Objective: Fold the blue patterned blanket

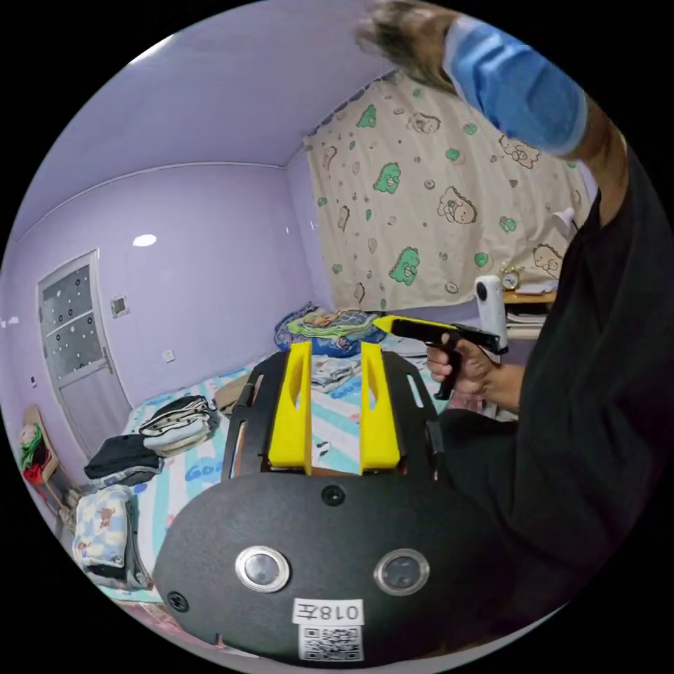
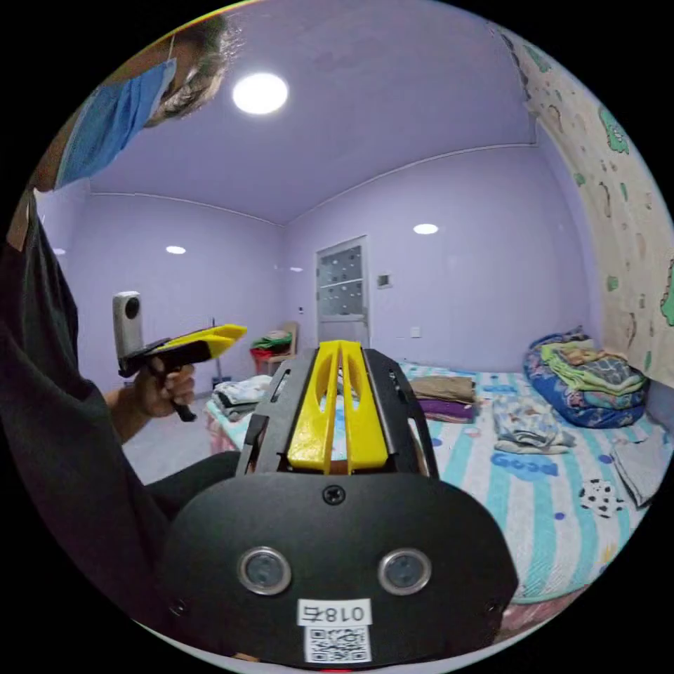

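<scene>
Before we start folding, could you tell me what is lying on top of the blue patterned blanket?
Folded green and teal cloths are stacked on the bunched blue patterned blanket; whatever lies beneath that stack is covered.

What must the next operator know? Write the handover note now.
Left gripper: open, empty, held in the air over the bed.
Right gripper: shut, empty, also raised.
Blanket: probably the blue patterned bundle at the bed's far end by the curtain, with folded green cloths on top; neither gripper touches it.
Done: nothing visible yet.
Left: clear the cloths, spread the blanket out, fold it.
</scene>
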### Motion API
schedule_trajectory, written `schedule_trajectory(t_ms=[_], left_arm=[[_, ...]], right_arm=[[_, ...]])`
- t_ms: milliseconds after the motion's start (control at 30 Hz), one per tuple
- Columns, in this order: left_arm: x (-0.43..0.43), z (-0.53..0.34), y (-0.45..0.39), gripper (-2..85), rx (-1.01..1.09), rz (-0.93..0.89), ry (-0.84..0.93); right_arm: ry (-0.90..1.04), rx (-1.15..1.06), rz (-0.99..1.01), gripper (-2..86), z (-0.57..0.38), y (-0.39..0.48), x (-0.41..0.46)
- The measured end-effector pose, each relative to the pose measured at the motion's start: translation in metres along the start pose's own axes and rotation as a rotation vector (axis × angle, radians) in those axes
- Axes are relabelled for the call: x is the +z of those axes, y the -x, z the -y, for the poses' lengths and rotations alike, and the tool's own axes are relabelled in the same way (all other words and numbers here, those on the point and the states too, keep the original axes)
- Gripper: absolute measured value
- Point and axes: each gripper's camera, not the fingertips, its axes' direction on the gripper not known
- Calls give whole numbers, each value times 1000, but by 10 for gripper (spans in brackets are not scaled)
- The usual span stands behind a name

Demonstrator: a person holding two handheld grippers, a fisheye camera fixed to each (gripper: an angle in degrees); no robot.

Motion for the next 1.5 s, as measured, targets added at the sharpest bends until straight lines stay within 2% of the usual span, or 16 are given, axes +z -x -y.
schedule_trajectory(t_ms=[100,167,233,333,633,767,900,1100,1233,1300,1433,1500], left_arm=[[4,-43,-25,103,2,-13,25],[10,-73,-39,123,-2,-92,41],[15,-93,-49,146,-4,-182,46],[20,-130,-56,157,-21,-213,34],[50,-245,-53,130,-89,-301,-9],[73,-298,-48,87,-162,-445,-49],[94,-342,-48,78,-254,-439,-73],[134,-405,-61,66,-322,-317,-48],[168,-439,-76,7,-322,-259,10],[177,-458,-77,-3,-342,-258,-14],[185,-520,-49,-9,-545,-295,-193],[188,-546,-34,-9,-606,-277,-225]], right_arm=[[19,-22,79,-2,-6,53,11],[27,-54,107,-3,-8,81,13],[35,-84,105,-4,-11,108,15],[-9,-49,63,-4,-15,134,12],[-40,-94,103,-5,-18,192,17],[-101,-114,145,-5,-18,211,20],[-76,-69,147,-5,-14,220,33],[18,-20,78,-6,-10,226,56],[53,-22,9,-7,-8,229,66],[42,-54,-8,-9,-6,234,69],[18,-43,-52,-10,-4,233,72],[16,-48,-83,-8,-2,229,76]])
